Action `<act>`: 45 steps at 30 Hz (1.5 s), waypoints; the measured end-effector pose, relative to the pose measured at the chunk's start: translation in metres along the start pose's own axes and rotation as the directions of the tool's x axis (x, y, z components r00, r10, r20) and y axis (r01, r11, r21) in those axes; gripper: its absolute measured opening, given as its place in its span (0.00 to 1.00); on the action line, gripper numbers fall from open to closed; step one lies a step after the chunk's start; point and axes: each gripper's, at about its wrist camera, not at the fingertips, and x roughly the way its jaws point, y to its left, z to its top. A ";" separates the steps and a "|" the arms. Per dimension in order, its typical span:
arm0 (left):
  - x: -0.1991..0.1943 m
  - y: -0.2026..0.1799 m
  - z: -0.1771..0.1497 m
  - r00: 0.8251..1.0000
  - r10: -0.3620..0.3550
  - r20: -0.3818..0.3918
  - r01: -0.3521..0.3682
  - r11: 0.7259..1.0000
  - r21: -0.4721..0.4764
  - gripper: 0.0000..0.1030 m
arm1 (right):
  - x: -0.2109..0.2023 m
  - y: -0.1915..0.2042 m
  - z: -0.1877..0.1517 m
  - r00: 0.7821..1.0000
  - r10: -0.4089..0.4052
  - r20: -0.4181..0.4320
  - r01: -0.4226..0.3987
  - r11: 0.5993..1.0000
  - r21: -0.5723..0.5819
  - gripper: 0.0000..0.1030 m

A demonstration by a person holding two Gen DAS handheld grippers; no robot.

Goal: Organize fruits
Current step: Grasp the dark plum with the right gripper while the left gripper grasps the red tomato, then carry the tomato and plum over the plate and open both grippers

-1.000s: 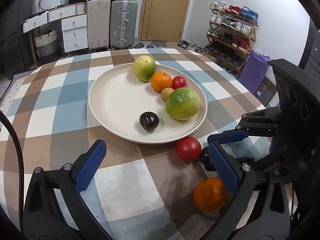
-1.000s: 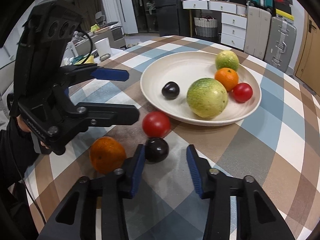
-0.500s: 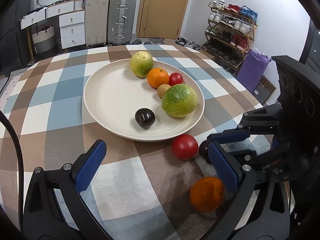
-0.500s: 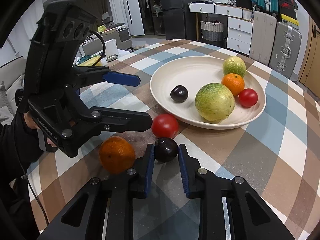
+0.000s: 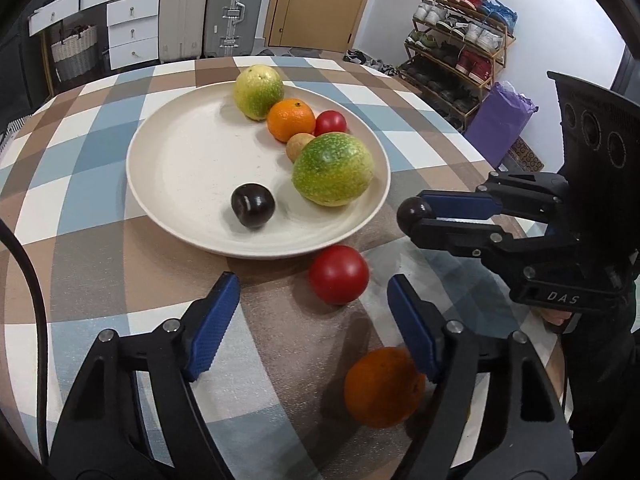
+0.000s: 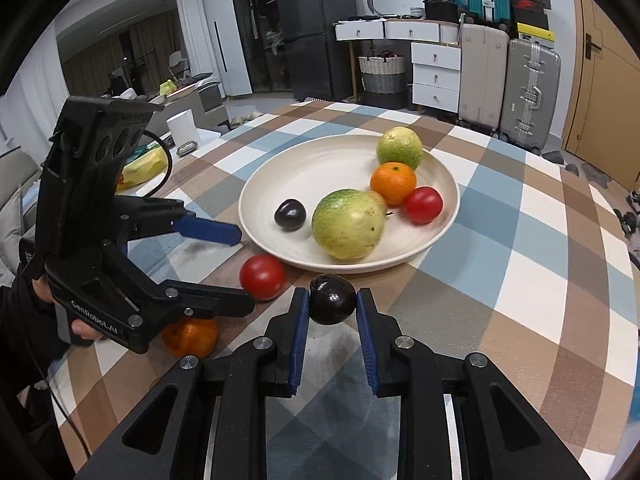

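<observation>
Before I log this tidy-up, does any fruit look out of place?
Yes. A red tomato and an orange lie on the tablecloth beside the plate, and the right gripper holds a dark plum off it.

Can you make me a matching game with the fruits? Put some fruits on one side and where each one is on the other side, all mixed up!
Fruits:
1. Small dark purple plum
2. Round red tomato
3. Big green-yellow melon-like fruit
4. Round orange mandarin

Places:
A. On the cream round plate
B. Pinched in the right tool
C. On the checked tablecloth, near the left tool's closing jaws, still untouched
D. On the tablecloth, close to the camera, partly behind the left tool's finger

Pairs: 1-B, 2-C, 3-A, 4-D
</observation>
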 end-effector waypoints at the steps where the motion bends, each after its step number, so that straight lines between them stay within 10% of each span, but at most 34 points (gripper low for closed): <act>1: 0.000 -0.001 0.000 1.000 -0.003 -0.001 0.003 1.000 0.000 0.67 | 0.000 0.000 0.000 1.000 0.002 0.002 -0.002 1.000 0.000 0.24; 12: 0.007 -0.014 0.002 1.000 -0.003 -0.018 0.003 0.999 0.036 0.29 | 0.003 -0.001 -0.001 1.000 -0.010 -0.005 0.010 1.000 0.006 0.24; 31: -0.022 -0.014 0.004 0.996 -0.033 0.084 0.028 0.998 0.061 0.28 | -0.006 -0.003 0.001 0.998 0.022 0.058 -0.023 0.999 0.024 0.24; 45: -0.068 0.019 0.011 0.956 0.039 0.289 -0.025 0.998 -0.053 0.28 | -0.024 -0.019 0.008 0.981 -0.033 0.190 0.007 0.991 0.134 0.24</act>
